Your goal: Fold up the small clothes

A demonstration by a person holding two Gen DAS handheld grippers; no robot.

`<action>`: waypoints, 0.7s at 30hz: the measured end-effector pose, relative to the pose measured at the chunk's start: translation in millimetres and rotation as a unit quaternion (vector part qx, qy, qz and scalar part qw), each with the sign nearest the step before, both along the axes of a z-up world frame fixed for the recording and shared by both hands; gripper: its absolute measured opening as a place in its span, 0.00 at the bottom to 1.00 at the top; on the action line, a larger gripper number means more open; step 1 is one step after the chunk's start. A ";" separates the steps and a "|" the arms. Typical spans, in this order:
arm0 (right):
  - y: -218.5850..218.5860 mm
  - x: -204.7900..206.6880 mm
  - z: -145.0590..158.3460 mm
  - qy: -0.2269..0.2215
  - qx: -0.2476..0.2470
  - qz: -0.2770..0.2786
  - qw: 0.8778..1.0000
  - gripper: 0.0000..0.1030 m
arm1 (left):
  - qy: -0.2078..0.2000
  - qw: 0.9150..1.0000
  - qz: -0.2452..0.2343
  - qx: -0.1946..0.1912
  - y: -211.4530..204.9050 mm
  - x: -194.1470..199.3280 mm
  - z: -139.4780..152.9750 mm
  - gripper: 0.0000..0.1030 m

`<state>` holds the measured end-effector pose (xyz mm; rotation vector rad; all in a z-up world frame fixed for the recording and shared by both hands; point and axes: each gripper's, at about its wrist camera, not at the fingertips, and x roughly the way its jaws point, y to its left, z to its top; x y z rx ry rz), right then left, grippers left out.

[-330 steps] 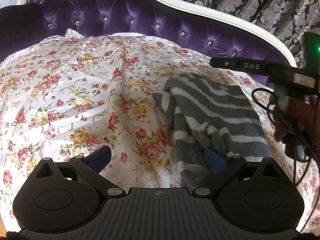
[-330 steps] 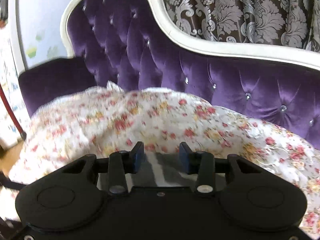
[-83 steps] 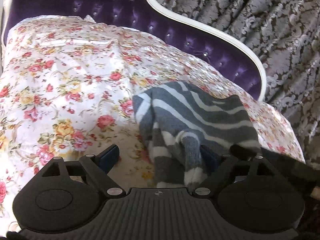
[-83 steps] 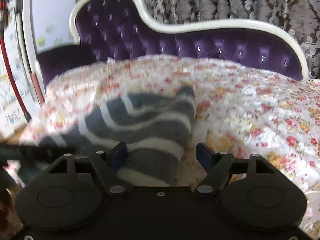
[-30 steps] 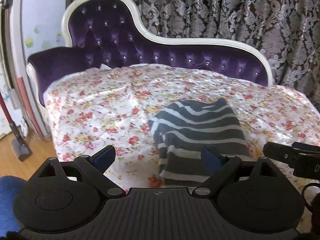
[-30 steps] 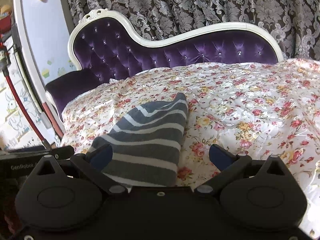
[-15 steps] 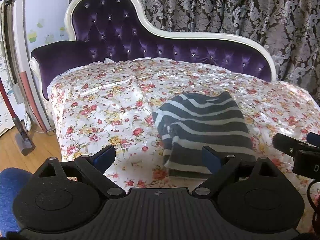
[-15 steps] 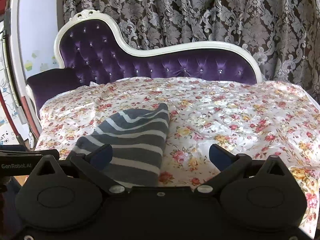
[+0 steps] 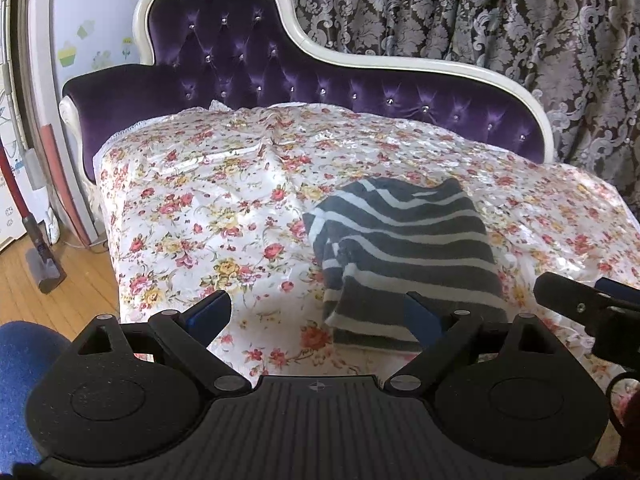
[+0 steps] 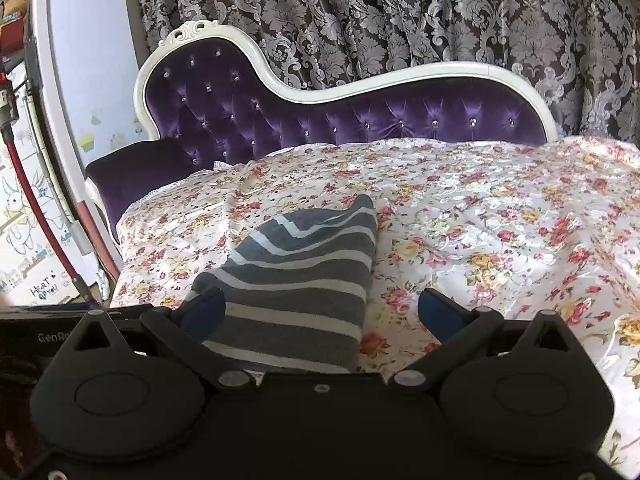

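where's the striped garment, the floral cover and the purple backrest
striped garment [image 9: 408,240], left wrist view, middle of its top layer
floral cover [image 9: 208,216], left wrist view, bare patch left of the garment
purple backrest [image 10: 400,116], right wrist view, tufted velvet centre

Near edge of the striped garment [image 10: 296,280] hidden behind the right gripper [image 10: 320,312] body in the right wrist view. In the left wrist view, the left gripper [image 9: 316,316] right fingertip [image 9: 420,316] covers the garment's near right corner. Sofa [image 9: 248,64] seat concealed under the floral cover [image 9: 208,216]. Wall print [image 10: 44,286] too small to read fully. Blue object [image 9: 20,368] cut off at the left edge.
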<state>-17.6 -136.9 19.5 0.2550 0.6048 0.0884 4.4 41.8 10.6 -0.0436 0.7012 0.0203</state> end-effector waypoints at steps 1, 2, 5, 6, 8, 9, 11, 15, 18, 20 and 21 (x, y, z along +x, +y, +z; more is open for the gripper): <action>-0.6 -0.2 -0.4 0.002 0.002 -0.001 1.000 0.99 | 0.001 1.000 0.000 0.000 0.1 0.2 -0.4 0.90; -0.7 -0.4 -0.7 0.003 0.002 -0.002 1.000 0.99 | 0.002 1.000 -0.001 0.001 0.0 0.4 -0.8 0.90; -1.7 0.1 -2.6 0.010 0.006 -0.001 1.000 0.99 | 0.007 1.000 -0.005 0.000 -0.8 1.0 -2.1 0.90; -2.1 0.4 -3.3 0.013 0.007 -0.001 1.000 0.99 | 0.009 1.000 -0.007 0.000 -1.1 1.4 -2.4 0.90; -2.3 1.0 -4.3 0.016 0.008 -0.002 1.000 0.99 | 0.012 1.000 -0.006 -0.001 -1.3 1.7 -2.9 0.90; -1.8 1.3 -4.4 0.018 0.007 -0.002 1.000 0.99 | 0.014 1.000 -0.006 -0.001 -0.9 2.0 -3.1 0.90; -1.1 1.5 -4.2 0.021 0.004 -0.002 1.000 0.99 | 0.019 1.000 -0.005 -0.006 0.3 2.5 -3.6 0.90; -0.6 1.2 -3.9 0.023 0.003 -0.002 1.000 0.99 | 0.029 1.000 -0.005 -0.011 1.5 4.3 -5.7 0.90; -0.9 1.6 -4.5 0.027 0.002 -0.004 1.000 0.99 | 0.037 0.999 -0.007 -0.013 0.6 5.2 -8.7 0.90; -1.4 1.8 -4.9 0.029 0.003 -0.005 1.000 0.99 | 0.044 0.999 -0.011 -0.014 -0.2 6.0 -10.9 0.90; -1.6 1.9 -5.2 0.030 0.004 -0.006 1.000 0.99 | 0.047 0.999 -0.014 -0.015 -0.4 6.3 -12.1 0.90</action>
